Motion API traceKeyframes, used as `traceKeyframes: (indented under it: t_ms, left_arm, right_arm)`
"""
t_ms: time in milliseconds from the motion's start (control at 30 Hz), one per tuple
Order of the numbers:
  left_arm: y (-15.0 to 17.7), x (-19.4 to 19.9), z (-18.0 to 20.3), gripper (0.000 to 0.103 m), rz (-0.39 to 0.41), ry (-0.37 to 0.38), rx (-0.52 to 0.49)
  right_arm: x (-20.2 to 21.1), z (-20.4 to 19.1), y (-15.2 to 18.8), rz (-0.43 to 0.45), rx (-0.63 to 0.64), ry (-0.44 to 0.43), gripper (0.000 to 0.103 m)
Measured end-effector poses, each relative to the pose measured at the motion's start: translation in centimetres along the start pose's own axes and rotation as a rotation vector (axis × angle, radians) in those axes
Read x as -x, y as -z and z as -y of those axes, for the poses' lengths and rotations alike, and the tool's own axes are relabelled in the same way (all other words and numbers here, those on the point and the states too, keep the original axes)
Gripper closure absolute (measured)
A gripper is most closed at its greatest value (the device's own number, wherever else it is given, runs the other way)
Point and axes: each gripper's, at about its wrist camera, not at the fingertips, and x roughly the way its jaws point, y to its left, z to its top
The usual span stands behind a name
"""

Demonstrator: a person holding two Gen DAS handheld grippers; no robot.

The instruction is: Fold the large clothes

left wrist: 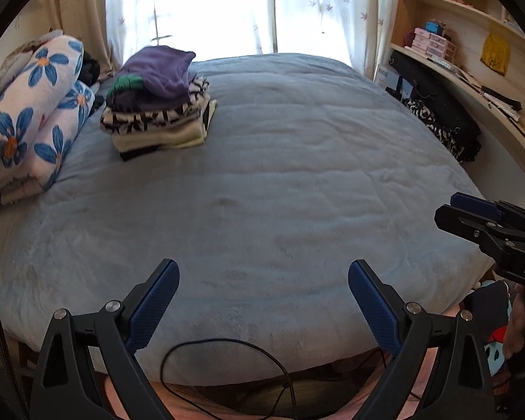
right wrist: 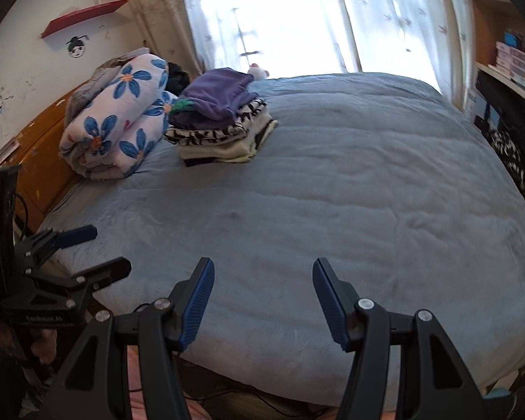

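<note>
A stack of folded clothes (left wrist: 159,105), a purple garment on top, sits at the far left of the blue-covered bed (left wrist: 280,182); it also shows in the right wrist view (right wrist: 220,119). My left gripper (left wrist: 264,273) is open and empty above the bed's near edge. My right gripper (right wrist: 262,273) is open and empty above the near edge too. The right gripper shows at the right edge of the left wrist view (left wrist: 472,217); the left gripper shows at the left of the right wrist view (right wrist: 80,245). No unfolded garment lies on the bed.
A rolled floral blanket (left wrist: 31,122) lies at the bed's far left. Wooden shelves (left wrist: 472,70) with boxes stand on the right, dark bags (left wrist: 437,119) beside the bed. A bright curtained window (left wrist: 245,7) is behind. A black cable (left wrist: 227,357) hangs at the near edge.
</note>
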Motion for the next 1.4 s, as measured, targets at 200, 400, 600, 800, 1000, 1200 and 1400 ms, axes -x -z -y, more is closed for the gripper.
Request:
traceKeyframes:
  t_ms: [200, 400, 600, 800, 1000, 1200, 1400]
  left_arm:
    - [2.1, -3.1, 0.4, 0.007, 0.001, -0.039, 0.075]
    - [2.0, -4.7, 1.0, 0.007, 0.023, -0.102, 0.13]
    - [1.1, -5.2, 1.8, 0.007, 0.046, -0.111, 0.128]
    - [0.0, -5.3, 2.1, 0.007, 0.064, -0.108, 0.126]
    - [-1.1, -5.9, 1.8, 0.007, 0.071, -0.115, 0.133]
    - [-1.7, -6.5, 1.6, 0.007, 0.069, -0.138, 0.13]
    - [-1.9, -7.1, 1.4, 0.007, 0.055, -0.136, 0.139]
  right_arm:
    - [-1.6, 0.1, 2.5, 0.033, -0.053, 0.113, 0.044]
    - [-2.8, -0.1, 3.6, 0.047, -0.076, 0.19, 0.044]
    - [-3.5, -0.2, 3.1, 0.058, -0.073, 0.243, 0.04]
    - [-4.0, 0.5, 2.2, 0.065, -0.088, 0.256, 0.035]
    - [-4.6, 0.8, 1.4, 0.069, -0.098, 0.265, 0.035]
    - [-5.5, 0.7, 0.9, 0.056, -0.106, 0.265, 0.035]
    - [-6.2, 0.6, 0.7, 0.046, -0.107, 0.267, 0.035]
